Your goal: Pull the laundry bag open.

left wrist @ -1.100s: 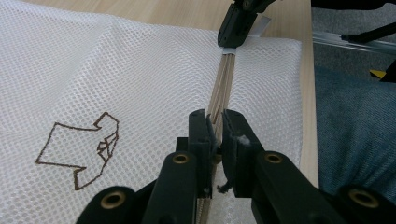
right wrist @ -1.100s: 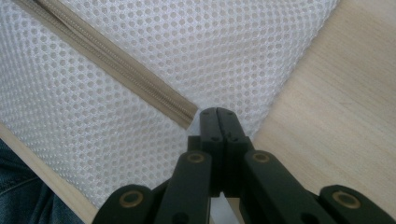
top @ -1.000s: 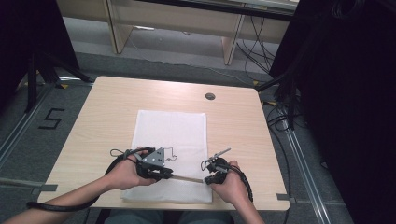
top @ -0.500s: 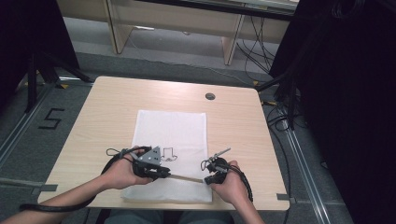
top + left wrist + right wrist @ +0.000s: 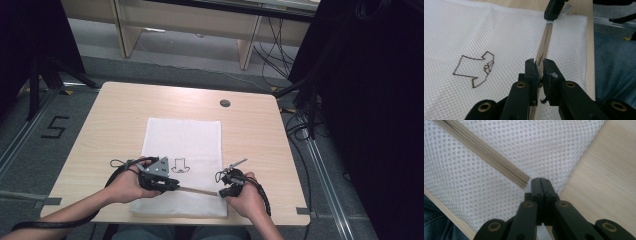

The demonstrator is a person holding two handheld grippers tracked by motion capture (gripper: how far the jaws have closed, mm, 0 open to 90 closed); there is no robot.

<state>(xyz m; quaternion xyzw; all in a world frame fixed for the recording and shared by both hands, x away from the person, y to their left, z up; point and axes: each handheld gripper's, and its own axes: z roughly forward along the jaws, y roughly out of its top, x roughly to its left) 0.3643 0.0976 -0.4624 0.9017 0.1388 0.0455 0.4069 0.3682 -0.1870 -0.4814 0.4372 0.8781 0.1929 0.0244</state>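
Left tool (image 5: 538, 71) pinched on zipper (image 5: 545, 40), near left side of white mesh bag (image 5: 182, 150). Bag lying flat on surface (image 5: 115, 110), close to near edge. Right tool (image 5: 540, 180) squeezed shut on bag fabric at zipper's right end. Zipper looks closed along whole seen length; cannot tell which way pull goes. Work likely just starting or nearly finished.

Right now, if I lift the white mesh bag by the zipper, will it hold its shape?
Probably not. The mesh bag lies thin and flat on the table, so it likely droops. Its open weave looks light. The left gripper and right gripper pinch the zipper, the firmest-looking part.
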